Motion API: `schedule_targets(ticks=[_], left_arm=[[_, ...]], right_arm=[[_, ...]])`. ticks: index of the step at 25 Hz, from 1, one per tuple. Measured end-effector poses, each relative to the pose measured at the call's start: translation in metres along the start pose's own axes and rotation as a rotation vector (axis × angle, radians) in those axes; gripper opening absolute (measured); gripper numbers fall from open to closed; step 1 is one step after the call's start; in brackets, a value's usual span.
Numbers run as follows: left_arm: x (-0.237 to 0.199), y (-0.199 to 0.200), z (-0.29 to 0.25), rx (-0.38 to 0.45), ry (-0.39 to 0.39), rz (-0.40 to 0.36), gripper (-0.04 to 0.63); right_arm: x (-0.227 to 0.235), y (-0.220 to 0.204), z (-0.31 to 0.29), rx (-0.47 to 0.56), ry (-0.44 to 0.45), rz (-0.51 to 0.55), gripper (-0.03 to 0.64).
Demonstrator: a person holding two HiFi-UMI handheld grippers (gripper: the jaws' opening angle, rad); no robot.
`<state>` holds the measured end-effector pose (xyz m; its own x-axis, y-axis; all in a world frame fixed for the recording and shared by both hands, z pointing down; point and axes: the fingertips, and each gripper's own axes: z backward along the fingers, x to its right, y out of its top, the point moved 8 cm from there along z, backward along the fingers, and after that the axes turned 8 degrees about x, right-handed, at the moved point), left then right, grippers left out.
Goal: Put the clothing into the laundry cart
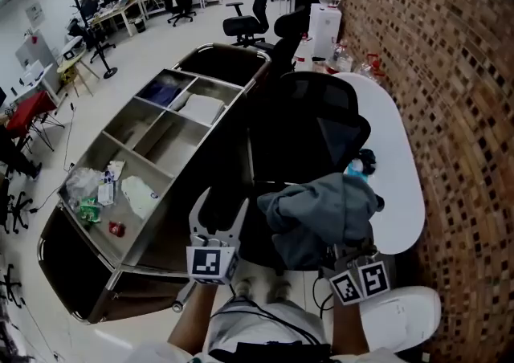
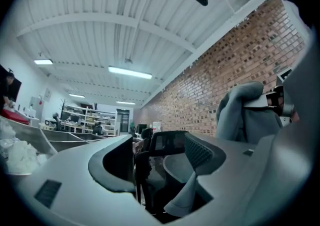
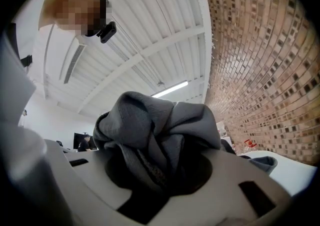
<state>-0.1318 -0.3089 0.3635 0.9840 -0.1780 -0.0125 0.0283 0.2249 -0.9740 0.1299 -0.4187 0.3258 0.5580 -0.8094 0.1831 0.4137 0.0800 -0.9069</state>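
Head view, seen from my remote station. The R gripper (image 1: 344, 255) is clamped on the grey garment (image 1: 321, 217), jaws closed into the cloth; the R gripper view shows the fabric (image 3: 160, 135) wedged btwn them and bulging up above. The L gripper (image 1: 218, 217) has its jaws apart w/ nothing in them; through its gap (image 2: 155, 170) I see only the distant black office chair (image 2: 172, 145).

Garment: a crumpled lump, wider than deep, long axis running approx. left-right across the head view. No collar or hem that I can pick out, so I can't tell which end leads. It hangs over the chair seat (image 1: 309, 128), clear of the laundry cart (image 1: 173, 144).

Edges: the cart's near long wall runs diagonally, just left of the L gripper. The white table (image 1: 397, 177) edge sits close on the garment's right, w/ the brick wall (image 1: 450, 112) behind it.

Room: the cart's middle compartment is bare; others hold white cloth (image 1: 201, 108) and small items. Open floor lies beyond the cart, far left.
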Motion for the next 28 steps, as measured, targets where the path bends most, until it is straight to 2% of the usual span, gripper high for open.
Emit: schedule_targets(ticks=[5,8,14,20,25,28], left_arm=[[-0.004,0.0,0.025,-0.011,0.079,-0.049,0.308],[-0.006,0.008,0.04,-0.015,0.154,-0.04,0.308],[-0.018,0.017,0.08,-0.026,0.28,-0.076,0.308],[-0.054,0.039,0.14,-0.002,0.404,-0.151,0.308],[-0.097,0.066,0.203,0.024,0.519,-0.129,0.308],[-0.117,0.084,0.241,0.006,0.548,-0.142,0.308]], right_arm=[[-0.007,-0.016,-0.013,-0.038,0.103,-0.04,0.126],[-0.015,-0.026,-0.022,-0.061,0.177,-0.068,0.126],[-0.05,-0.037,-0.042,-0.071,0.341,-0.122,0.126],[-0.115,-0.052,-0.058,-0.071,0.481,-0.175,0.126],[-0.196,-0.062,-0.063,-0.082,0.588,-0.222,0.126],[-0.245,-0.055,-0.056,-0.082,0.637,-0.255,0.126]])
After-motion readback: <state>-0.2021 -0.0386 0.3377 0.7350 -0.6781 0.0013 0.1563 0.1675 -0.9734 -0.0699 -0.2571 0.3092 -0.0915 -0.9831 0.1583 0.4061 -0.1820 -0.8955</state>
